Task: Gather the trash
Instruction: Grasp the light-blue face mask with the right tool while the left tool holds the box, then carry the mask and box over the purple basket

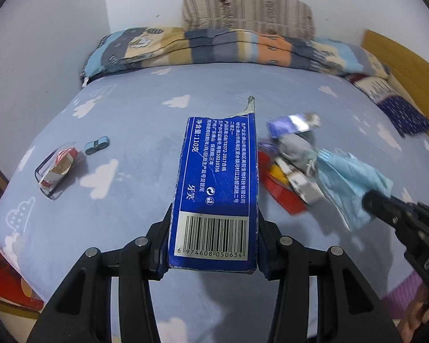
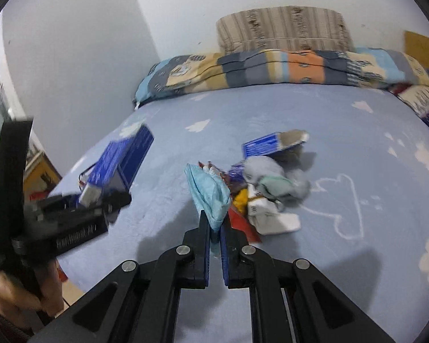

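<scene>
My left gripper (image 1: 213,225) is shut on a long blue toothpaste box (image 1: 217,177) with a barcode, held above the bed; the box also shows at the left of the right wrist view (image 2: 120,160). My right gripper (image 2: 215,225) is shut on a light blue face mask (image 2: 210,191), which also shows in the left wrist view (image 1: 349,180). Just beyond the mask lies a trash pile (image 2: 268,188) of crumpled grey paper, a small blue box, white and red wrappers. A red-white wrapper in clear plastic (image 1: 58,168) and a small blue object (image 1: 97,145) lie at the left.
The bed has a light blue cloud-print sheet (image 1: 134,131). A folded patterned quilt (image 1: 214,47) and a striped pillow (image 1: 247,11) lie at the far end against the white wall. A wooden bed frame (image 1: 397,57) runs along the right.
</scene>
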